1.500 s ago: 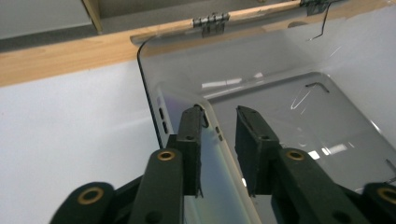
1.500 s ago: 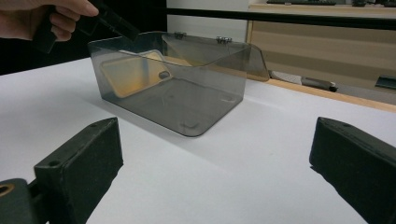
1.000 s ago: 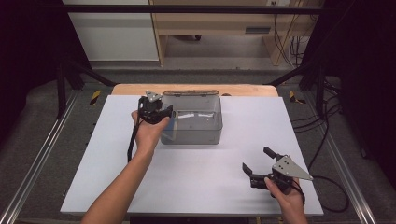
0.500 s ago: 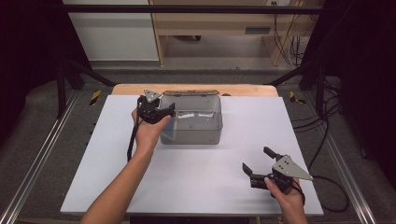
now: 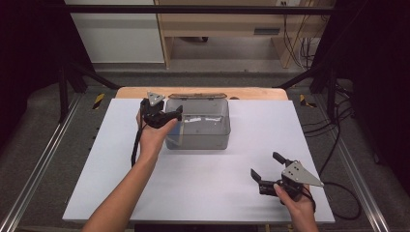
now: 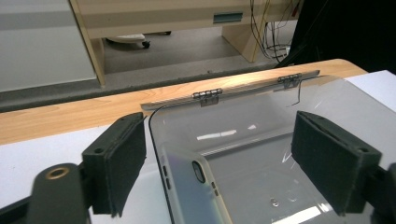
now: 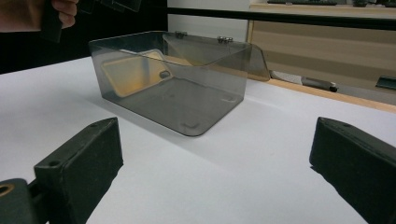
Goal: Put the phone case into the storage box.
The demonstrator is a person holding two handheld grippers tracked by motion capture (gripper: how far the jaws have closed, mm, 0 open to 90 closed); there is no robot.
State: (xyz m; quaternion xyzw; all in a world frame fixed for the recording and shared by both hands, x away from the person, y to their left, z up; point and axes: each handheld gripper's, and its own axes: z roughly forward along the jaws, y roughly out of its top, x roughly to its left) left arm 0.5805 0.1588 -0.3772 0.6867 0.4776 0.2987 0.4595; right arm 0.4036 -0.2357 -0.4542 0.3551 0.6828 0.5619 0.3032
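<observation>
A smoky clear plastic box [image 5: 203, 133] stands at the back middle of the white table top, its hinged lid [image 5: 196, 96] folded open behind it. A clear phone case [image 6: 196, 186] leans inside against the box's left wall [image 7: 128, 72]. My left gripper [image 5: 175, 116] hovers over that wall. Its jaws have just been opening and now straddle the wall and the case [image 6: 219, 163], with the pads off both. My right gripper [image 5: 265, 164] rests low at the front right, open and empty, pointing at the box [image 7: 215, 172].
The white board [image 5: 217, 193] lies on a wooden table whose back edge [image 5: 251, 93] shows behind the box. Metal rails run along both sides. A cable [image 5: 348, 193] trails off the right gripper. Broad bare board lies between the box and the right gripper.
The left gripper's jaws have spread wider over the box's left wall. Both hands have stayed where they were, and the box has not moved.
</observation>
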